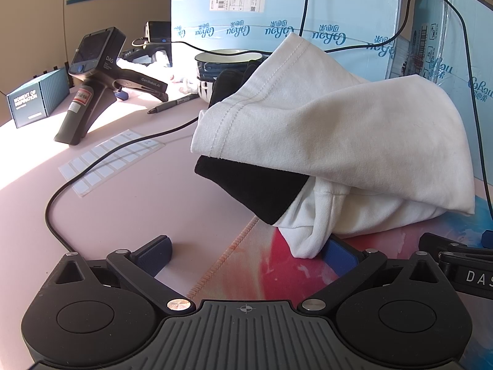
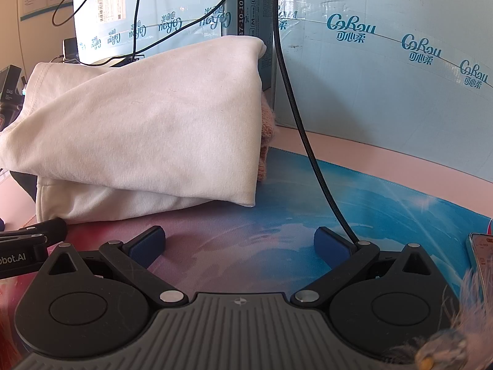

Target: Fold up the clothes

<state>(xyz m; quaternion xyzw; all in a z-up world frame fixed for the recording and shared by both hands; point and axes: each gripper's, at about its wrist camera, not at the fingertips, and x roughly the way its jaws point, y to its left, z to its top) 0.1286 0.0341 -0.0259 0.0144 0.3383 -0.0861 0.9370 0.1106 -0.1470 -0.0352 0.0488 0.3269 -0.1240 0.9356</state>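
Observation:
A folded white garment with a black sleeve part lies bundled on a colourful mat. In the right wrist view the same white garment sits left of centre, on top of a pink knitted item. My left gripper is open, low over the mat, and its right fingertip touches the garment's lower fold. My right gripper is open and empty, just in front of the garment on the mat.
Light blue cartons stand behind the garment. A black cable hangs down to the right gripper. On the left lie a spare handheld gripper, a pen, a bowl, a label sheet and a small box. A phone lies at the right.

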